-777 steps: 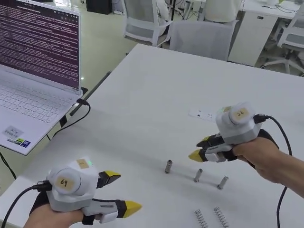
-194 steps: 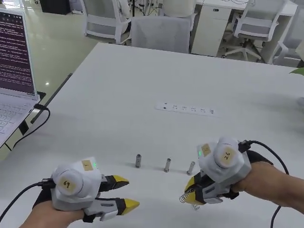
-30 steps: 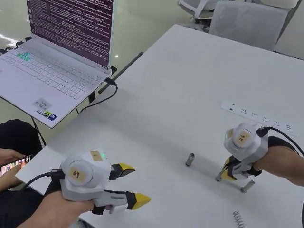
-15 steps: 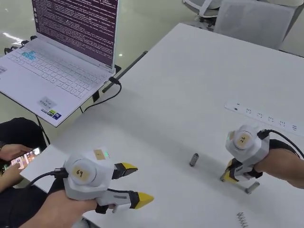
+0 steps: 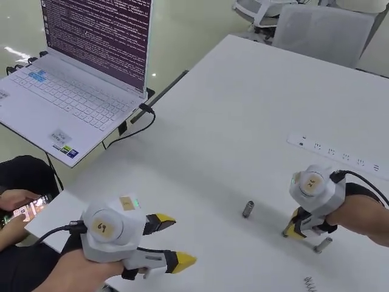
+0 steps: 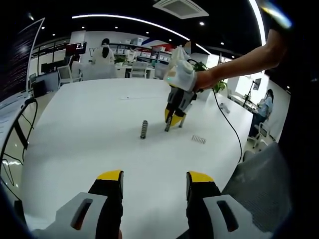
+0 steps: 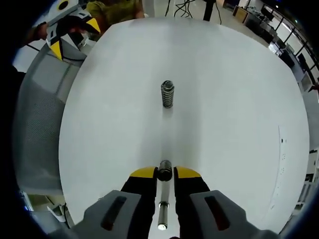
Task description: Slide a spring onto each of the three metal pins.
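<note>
White workbench (image 5: 243, 109) in an open-plan office is seen with three metal pins set in a row toward its near edge. Three springs are counted. A first spring (image 7: 168, 94) is seated on the left pin (image 5: 248, 208). A second spring (image 7: 164, 171) is pinched at the tips of the right gripper (image 5: 294, 230). A loose spring (image 6: 199, 139) lies flat on the table, just near of the bare right pin (image 5: 322, 244).

The right gripper's jaws are closed to a narrow gap around the middle pin (image 7: 160, 211), whose shaft runs back between them. How far the coil sits down the pin cannot be made out, the pin's base being hidden by the yellow tips. The left gripper (image 6: 155, 177) is held well apart at the near left, its jaws spread wide with nothing between them.

In the head view the loose spring is cut off by the bottom edge. An open laptop (image 5: 79, 79) stands off the table's left side, with a black cable (image 5: 130, 125) plugged in at its right edge. A white power strip (image 5: 337, 155) lies far of the pins, cut off at the right. A grey chair (image 5: 322, 30) is seen at the far side. A hand (image 5: 12, 199) with a phone (image 5: 30, 210) is partly in frame at the near left.
</note>
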Tool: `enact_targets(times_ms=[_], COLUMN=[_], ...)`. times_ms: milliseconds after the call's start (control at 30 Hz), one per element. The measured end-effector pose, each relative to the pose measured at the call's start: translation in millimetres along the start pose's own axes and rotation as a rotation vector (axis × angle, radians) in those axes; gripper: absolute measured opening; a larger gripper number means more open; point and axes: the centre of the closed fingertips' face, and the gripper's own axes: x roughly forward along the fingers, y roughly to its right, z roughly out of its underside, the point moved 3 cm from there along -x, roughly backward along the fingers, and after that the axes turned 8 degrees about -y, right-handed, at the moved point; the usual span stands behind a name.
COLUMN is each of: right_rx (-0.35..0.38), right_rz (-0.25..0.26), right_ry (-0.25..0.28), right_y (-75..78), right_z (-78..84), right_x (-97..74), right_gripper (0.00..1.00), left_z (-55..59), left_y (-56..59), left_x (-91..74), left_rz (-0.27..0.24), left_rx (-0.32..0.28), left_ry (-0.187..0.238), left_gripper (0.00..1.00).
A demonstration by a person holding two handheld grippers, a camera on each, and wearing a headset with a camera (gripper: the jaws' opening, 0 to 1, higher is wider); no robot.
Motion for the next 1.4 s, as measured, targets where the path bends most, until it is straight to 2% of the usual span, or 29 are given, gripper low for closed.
enact_targets(times_ms=[367, 900, 1100, 1400], right_rx=[0.042, 0.09, 0.106, 0.191], right_rz=[0.002, 0.046, 0.064, 0.067], right_ry=[0.037, 0.087, 0.101, 0.167], right_y=[-3.4, -3.4, -5.2, -9.2], right_z=[0.4, 4.7, 11.0, 18.0], right_x=[-16.0, -42.9, -49.8, -61.6], right_gripper=[0.16, 0.19, 0.2, 0.2], left_z=[0.9, -0.3, 0.0, -0.9], left_y=[0.6, 4.8, 7.4, 8.8], left_x=[1.1, 0.5, 2.1, 2.0], left_rz=[0.006, 0.016, 0.025, 0.028], left_rx=[0.003, 0.015, 0.023, 0.027], left_ry=[-0.002, -0.001, -0.008, -0.007], left_gripper=[0.45, 0.45, 0.46, 0.46])
